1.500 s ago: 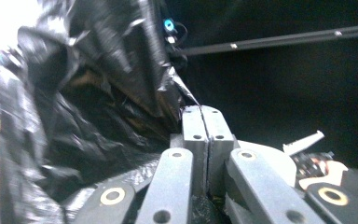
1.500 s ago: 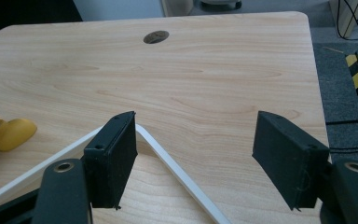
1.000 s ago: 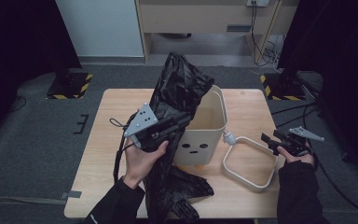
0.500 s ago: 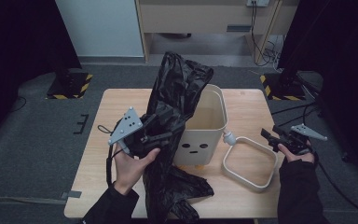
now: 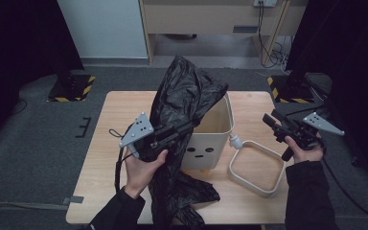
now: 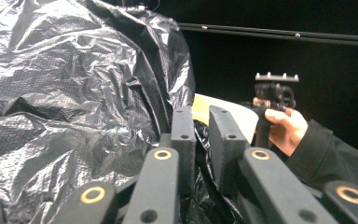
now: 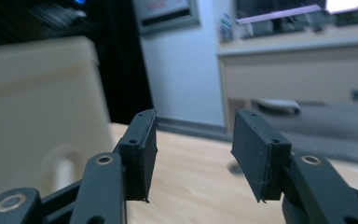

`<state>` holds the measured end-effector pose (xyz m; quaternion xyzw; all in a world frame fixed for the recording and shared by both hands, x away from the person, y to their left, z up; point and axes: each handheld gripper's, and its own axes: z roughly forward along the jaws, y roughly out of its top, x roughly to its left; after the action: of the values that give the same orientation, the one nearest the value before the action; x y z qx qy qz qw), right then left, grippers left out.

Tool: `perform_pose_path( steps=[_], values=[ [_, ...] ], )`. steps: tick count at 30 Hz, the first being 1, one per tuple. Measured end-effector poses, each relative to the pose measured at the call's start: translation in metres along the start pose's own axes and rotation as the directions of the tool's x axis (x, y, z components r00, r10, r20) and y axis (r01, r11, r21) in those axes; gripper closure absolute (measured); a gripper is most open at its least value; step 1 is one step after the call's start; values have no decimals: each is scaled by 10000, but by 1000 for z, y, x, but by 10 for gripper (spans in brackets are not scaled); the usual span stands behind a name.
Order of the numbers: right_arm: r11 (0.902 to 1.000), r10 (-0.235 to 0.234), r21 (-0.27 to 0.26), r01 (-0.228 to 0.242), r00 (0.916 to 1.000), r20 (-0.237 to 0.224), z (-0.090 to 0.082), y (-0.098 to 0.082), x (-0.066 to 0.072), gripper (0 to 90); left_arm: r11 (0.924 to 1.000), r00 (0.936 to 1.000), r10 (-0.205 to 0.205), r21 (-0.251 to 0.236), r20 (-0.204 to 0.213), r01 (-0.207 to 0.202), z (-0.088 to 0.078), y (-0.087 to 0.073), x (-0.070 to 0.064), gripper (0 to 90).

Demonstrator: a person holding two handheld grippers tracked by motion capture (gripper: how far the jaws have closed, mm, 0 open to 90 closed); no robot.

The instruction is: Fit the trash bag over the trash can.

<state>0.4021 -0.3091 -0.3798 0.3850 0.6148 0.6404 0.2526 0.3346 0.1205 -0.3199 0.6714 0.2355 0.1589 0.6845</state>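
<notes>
A crumpled black plastic bag (image 5: 187, 96) stands up out of a beige bin (image 5: 215, 129) with a small face on its front, and its tail trails down onto the table. My left gripper (image 5: 189, 127) is at the bag beside the bin's near left rim. Its jaws have just been closing and now pinch a fold of the bag (image 6: 74, 93), left gripper (image 6: 200, 116). My right gripper (image 5: 270, 116) hangs in the air right of the bin. Its jaws have just been closing too, but still stand apart with nothing between them, right gripper (image 7: 196, 121).
A beige square ring frame (image 5: 233, 167) lies flat on the wooden table (image 5: 115, 124) right of the bin, with a small white knob (image 5: 235, 140) at its far corner. The bin wall (image 7: 37, 102) is close on the right gripper's left.
The left gripper drew back to the left with its jaws wider, then returned to the bag and closed on it. The right gripper has risen and its jaws have narrowed.
</notes>
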Motion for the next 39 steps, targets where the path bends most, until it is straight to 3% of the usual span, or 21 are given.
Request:
perform_pose_path(
  steps=[1,2,4,5,7,9,12,13,21,24,25,26,27,29,31,32,33,35,37,39],
  values=[
    [10000,0,0,0,10000,0,0,0,0,500,10000,10000,0,0,0,0,0,0,0,826],
    [9993,-89,-361,72,9988,-476,6,13,12,492,10000,10000,10,7,0,-10,0,0,0,831],
    [9986,-106,-527,72,9979,-637,8,18,16,487,10000,10000,13,5,13,-13,0,0,-1,836],
    [9966,-112,-826,17,9933,-1148,15,31,28,455,10000,10000,23,6,10,-23,0,0,-1,837],
    [9959,-135,-900,19,9916,-1284,17,35,32,443,10000,10000,5,1,61,-5,0,0,-1,837],
    [9938,-297,-1109,86,9812,-1905,26,52,49,388,10000,10000,-15,19,87,15,0,0,0,834],
    [9925,-396,-1215,135,9758,-2152,31,60,57,356,10000,10000,-28,18,86,28,0,0,-1,827],
    [9908,-410,-1355,70,9674,-2500,39,68,67,341,10000,9999,-46,24,102,46,0,0,-1,823],
    [9933,-526,-1143,172,9477,-3147,65,82,92,354,9999,9999,-89,67,139,88,0,1,-1,810],
    [9956,-574,-884,301,9437,-3257,76,88,98,400,9999,9998,-116,87,179,114,0,1,-1,802],
    [9970,-703,-545,552,9406,-3321,81,88,100,524,9999,9997,-134,89,196,133,0,1,-1,796],
    [9970,-703,-545,552,9406,-3321,81,88,100,524,9998,9996,-159,91,220,157,0,1,-1,796],
    [9980,-628,-136,621,9319,-3572,82,86,101,694,9996,9993,-249,125,268,245,-1,2,0,779],
    [9979,-596,33,652,9301,-3625,81,85,102,746,9993,9992,-331,154,239,327,-2,3,1,765],
    [9973,-499,319,668,9250,-3767,79,82,103,825,9992,9993,-375,-129,49,375,-7,7,4,716],
    [9959,-477,537,731,9254,-3761,77,82,103,850,9989,9993,-377,-273,-79,375,-10,10,6,635],
    [9959,-477,537,731,9254,-3761,77,82,103,850,9984,9990,-312,-474,-323,297,-15,13,9,635],
    [9936,-526,734,864,9250,-3764,72,81,101,861,9963,9944,-155,-861,-1044,65,-27,18,18,545],
    [9897,-660,925,1091,9220,-3814,69,82,100,864,9940,9853,-261,-1092,-1691,76,-36,20,30,478],
    [9796,-735,1426,1413,9134,-4003,68,79,101,861,9939,9705,-315,-1097,-2392,52,-43,15,47,430]
  ],
)
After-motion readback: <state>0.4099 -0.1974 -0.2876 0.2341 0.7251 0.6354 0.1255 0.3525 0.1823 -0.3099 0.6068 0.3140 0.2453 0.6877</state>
